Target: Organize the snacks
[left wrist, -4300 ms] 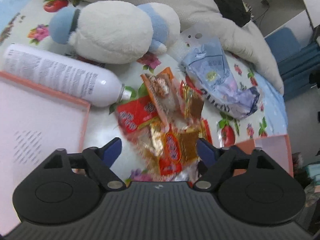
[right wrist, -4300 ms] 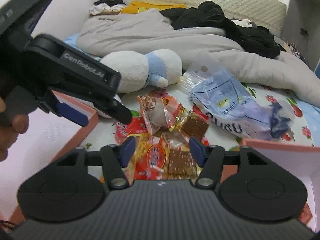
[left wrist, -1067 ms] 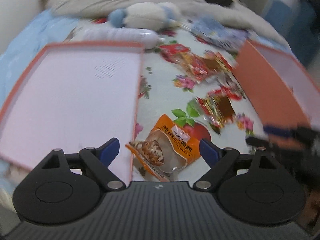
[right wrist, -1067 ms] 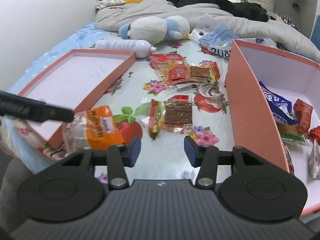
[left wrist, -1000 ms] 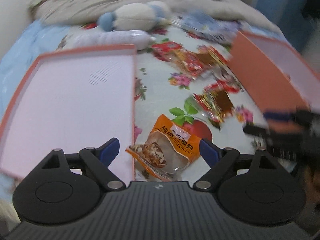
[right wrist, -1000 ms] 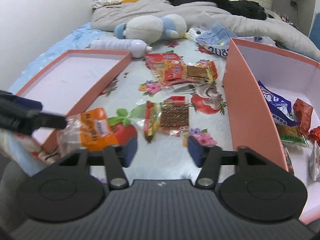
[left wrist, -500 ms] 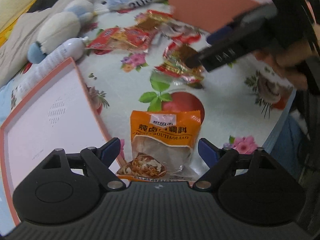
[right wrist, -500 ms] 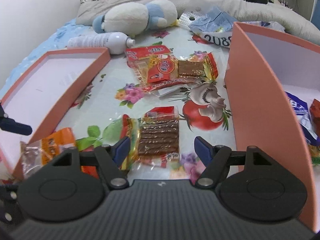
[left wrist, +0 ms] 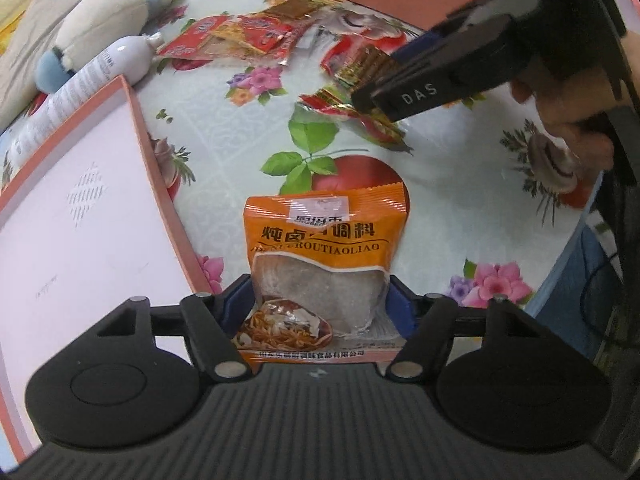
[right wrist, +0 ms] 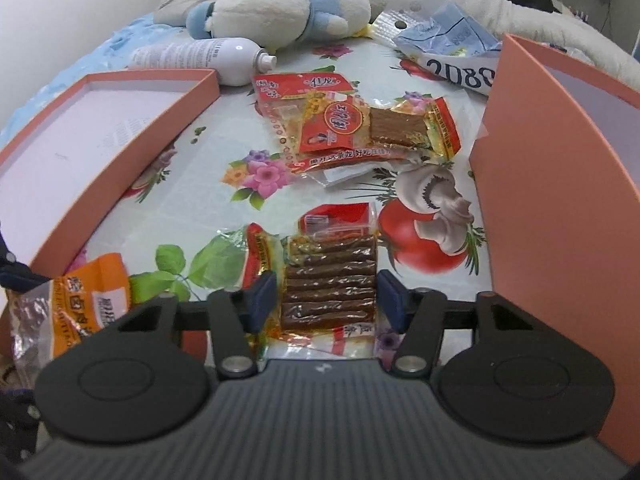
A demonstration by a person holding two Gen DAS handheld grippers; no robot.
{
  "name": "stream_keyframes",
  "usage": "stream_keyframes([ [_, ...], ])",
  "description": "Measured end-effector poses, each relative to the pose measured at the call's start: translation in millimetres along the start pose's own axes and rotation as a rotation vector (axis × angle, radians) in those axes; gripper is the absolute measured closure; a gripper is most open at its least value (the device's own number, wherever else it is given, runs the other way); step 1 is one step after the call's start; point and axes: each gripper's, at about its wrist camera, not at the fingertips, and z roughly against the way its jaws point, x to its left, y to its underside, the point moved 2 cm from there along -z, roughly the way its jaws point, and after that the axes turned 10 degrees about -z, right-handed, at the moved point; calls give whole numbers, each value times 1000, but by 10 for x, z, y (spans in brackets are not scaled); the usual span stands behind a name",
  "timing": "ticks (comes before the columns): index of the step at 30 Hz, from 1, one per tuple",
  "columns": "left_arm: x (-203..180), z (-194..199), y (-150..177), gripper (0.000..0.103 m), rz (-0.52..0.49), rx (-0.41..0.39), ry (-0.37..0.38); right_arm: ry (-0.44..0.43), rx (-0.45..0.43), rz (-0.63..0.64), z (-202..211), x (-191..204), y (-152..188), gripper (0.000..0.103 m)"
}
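Left wrist view looks steeply down on a flowered sheet (left wrist: 224, 128), where the left gripper (left wrist: 316, 314) straddles an orange packet (left wrist: 324, 256) lying flat just beside the corner of a shallow pink lid (left wrist: 160, 168). The packet reads "ROUTIAOLIAO" under a row of Chinese characters, with a clear window below. Its jaws have just been closing and the blue pads now sit at the packet's two sides, though I cannot tell whether they press on it yet. Across the sheet the right gripper (left wrist: 362, 98), marked "DAS" on its finger, reaches down onto a clear packet of brown sticks (left wrist: 360, 72) with red and gold ends. From the right wrist view, that gripper (right wrist: 326, 300) has the stick packet (right wrist: 332, 280) between its pads; the jaws have just been closing too, and small gaps still show on either side of the wrapper. Further back lies a pile of red packets (right wrist: 340, 124) with Chinese print, a white spray can (right wrist: 208, 58) with small text, a plush toy (right wrist: 280, 10), and a blue bag (right wrist: 452, 52) printed "2080". A tall pink box (right wrist: 552, 184) stands at the right.
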Motion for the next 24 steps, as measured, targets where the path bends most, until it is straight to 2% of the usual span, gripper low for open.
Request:
stream_keyframes([
  [4, 14, 32, -13, 35, 78, -14, -9, -6, -4, -3, 54, -10, -30, 49],
  [7, 38, 51, -3, 36, 205, -25, -5, 3, -7, -7, 132, -24, -6, 49],
  [13, -65, 127, 36, 37, 393, -60, -5, 3, -18, -22, 384, -74, 111, 49],
  [20, -197, 394, 56, 37, 542, -123, -29, -6, -58, -50, 803, -109, 237, 49],
  [24, -268, 590, 60, 37, 586, -158, -54, -15, -103, -70, 1121, -121, 297, 49],
])
